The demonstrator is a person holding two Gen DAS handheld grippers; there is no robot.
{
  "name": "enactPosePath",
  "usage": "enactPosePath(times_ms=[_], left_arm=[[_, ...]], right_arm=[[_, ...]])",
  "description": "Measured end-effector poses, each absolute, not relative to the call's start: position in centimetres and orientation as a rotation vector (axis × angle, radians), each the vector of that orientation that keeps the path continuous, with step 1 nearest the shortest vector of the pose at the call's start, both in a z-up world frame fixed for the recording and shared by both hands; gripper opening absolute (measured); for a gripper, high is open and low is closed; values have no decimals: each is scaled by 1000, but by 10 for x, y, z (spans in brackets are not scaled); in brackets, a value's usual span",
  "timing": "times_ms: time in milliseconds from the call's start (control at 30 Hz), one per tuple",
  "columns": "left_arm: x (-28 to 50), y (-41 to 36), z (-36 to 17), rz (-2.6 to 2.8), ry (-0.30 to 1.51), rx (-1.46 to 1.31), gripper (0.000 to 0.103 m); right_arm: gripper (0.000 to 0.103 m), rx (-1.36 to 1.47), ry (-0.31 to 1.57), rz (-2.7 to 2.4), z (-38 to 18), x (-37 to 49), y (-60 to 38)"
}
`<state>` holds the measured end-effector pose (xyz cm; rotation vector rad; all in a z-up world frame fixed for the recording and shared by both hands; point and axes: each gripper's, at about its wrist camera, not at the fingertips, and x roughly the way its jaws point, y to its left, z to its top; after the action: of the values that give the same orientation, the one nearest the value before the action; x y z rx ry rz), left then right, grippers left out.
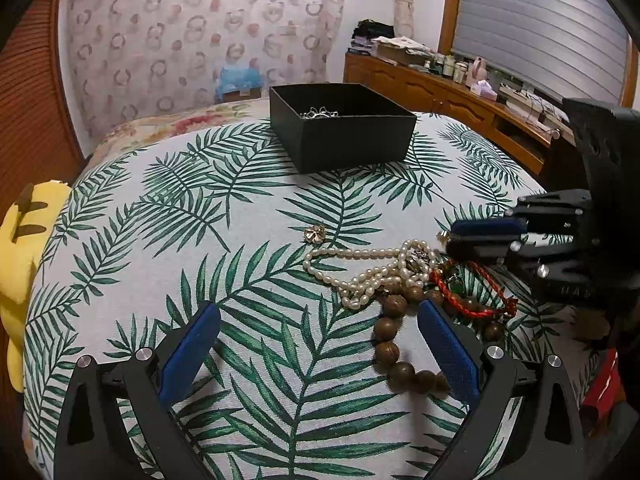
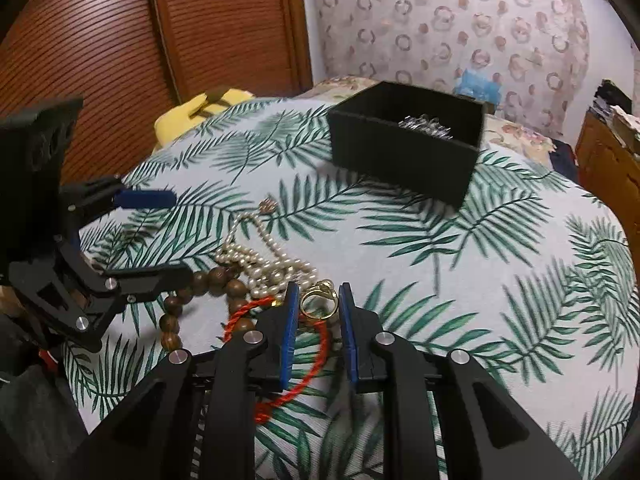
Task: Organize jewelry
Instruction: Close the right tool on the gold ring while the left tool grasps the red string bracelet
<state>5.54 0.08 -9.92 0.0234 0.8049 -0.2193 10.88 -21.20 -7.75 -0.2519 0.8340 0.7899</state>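
A pile of jewelry lies on the leaf-print cloth: a pearl necklace (image 1: 372, 268), a brown wooden bead string (image 1: 394, 344), a red cord bracelet (image 1: 476, 300) and a small gold brooch (image 1: 315, 234). A black open box (image 1: 348, 136) with silver jewelry inside stands beyond. My left gripper (image 1: 318, 312) is open, low over the cloth, its right finger beside the beads. My right gripper (image 2: 318, 296) is shut on a gold ring (image 2: 318, 300), held just above the pile. The box also shows in the right wrist view (image 2: 404, 152).
A yellow plush toy (image 1: 20, 264) lies at the cloth's left edge. A wooden dresser (image 1: 460, 100) with clutter stands at the right under a window. Wooden slatted doors (image 2: 120, 40) and a patterned curtain stand behind.
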Motion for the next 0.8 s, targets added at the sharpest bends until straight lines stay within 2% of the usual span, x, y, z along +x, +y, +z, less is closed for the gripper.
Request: enactPosePath(times_ms=[333,367,500,533,600,667,767,800], left_arm=[[50,-16,-91,-276,787,30,95],[49,-19,-90,-284,783,32,92],[48,-31,-88,-338,797,9,64],[49,-34,-88,-348,802,3,61],[51,-40,-90,-367,817,-3,48],[52,-46,-94,-381,833,-9,41],[54,-53,-97,-392,847,-17,18],[55,-54,-99,-388,852,-17,18]], right_arm=[[22,-237,787,726,-64,104,-241],[22,-236,787,722,-65,103,-243],[22,-218,791,706,-69,100,-253],[22,-215,791,704,-69,99,-254],[22,-205,789,701,-70,98,-257],[22,-198,788,698,-71,97,-259],[22,-185,786,697,-70,96,-262],[22,-183,784,697,-70,96,-263]])
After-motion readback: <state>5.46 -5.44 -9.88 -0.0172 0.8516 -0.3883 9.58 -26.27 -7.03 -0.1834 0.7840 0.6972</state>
